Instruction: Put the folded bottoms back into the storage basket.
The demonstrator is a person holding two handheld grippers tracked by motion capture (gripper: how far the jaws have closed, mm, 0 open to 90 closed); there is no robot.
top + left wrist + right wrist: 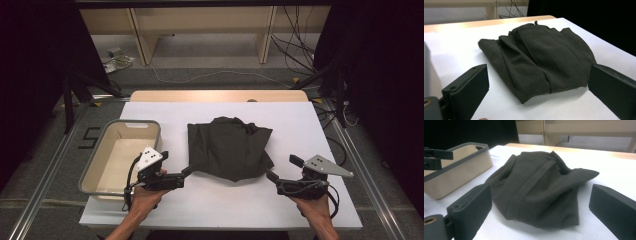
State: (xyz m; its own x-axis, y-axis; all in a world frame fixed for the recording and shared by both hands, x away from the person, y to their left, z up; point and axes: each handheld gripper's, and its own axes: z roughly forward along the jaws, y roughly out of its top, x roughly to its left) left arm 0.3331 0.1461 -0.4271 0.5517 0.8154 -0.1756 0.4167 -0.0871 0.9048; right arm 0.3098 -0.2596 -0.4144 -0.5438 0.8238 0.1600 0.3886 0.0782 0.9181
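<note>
Likely a lab recording bay, black curtains (30,60) both sides, loose cables (295,40) on grey floor, aluminium rails (45,175), white-covered table (300,130), number five taped on floor (90,136), plain wooden shelving (200,30) behind

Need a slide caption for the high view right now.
Both open grippers, left and right, flank the near edge of a folded dark garment beside a beige bin.

Dark grey cloth (229,146), beige bin (120,150) w/ grey rim, white tabletop (220,200)
</note>
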